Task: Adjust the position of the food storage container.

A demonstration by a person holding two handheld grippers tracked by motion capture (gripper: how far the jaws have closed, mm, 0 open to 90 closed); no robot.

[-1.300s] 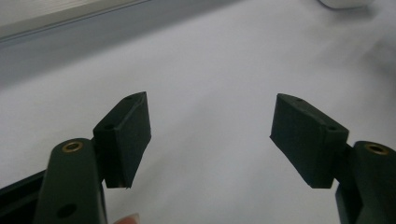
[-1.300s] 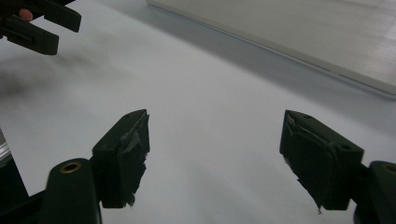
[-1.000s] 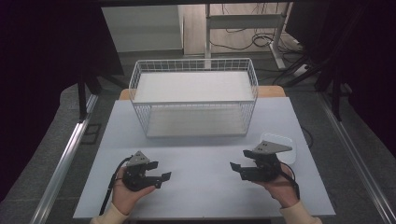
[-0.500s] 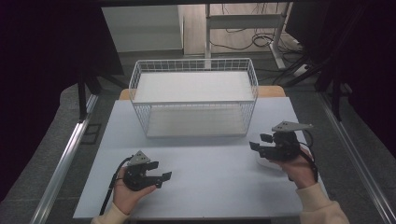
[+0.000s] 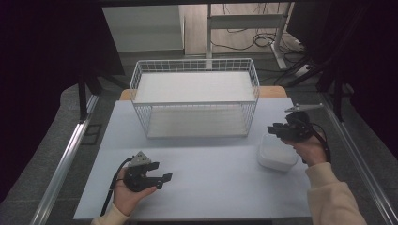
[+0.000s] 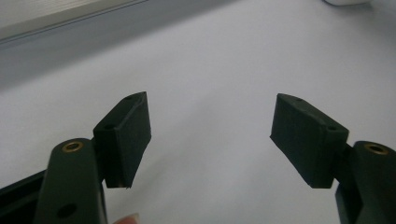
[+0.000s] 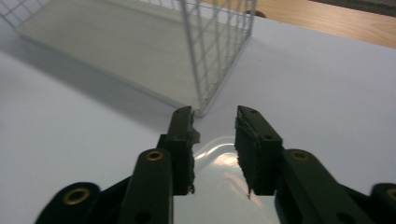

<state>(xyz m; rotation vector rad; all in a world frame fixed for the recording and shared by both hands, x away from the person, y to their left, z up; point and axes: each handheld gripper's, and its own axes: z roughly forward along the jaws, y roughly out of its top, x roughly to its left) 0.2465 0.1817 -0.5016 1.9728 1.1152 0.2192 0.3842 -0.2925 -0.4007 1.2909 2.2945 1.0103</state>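
A white wire basket (image 5: 195,102) with a pale board in its bottom stands at the back middle of the white table (image 5: 220,192). A white lidded tub (image 5: 276,153) sits on the table's right side. My right gripper (image 5: 273,131) hovers just over the tub's far edge and points left toward the basket. In the right gripper view the right gripper (image 7: 215,119) has its jaws a little apart with nothing between them, the glossy tub lid (image 7: 219,186) below and the basket's corner (image 7: 201,70) ahead. My left gripper (image 5: 162,172) rests at the front left, and the left gripper (image 6: 210,128) is wide open over bare table.
A wooden strip (image 5: 272,91) runs behind the basket along the table's back edge. Metal rails (image 5: 65,159) flank the table on both sides. A dark floor with cables (image 5: 263,40) and a desk frame lies beyond.
My right gripper has moved from the front middle to the right and farther back, over the tub. The left gripper has stayed in place.
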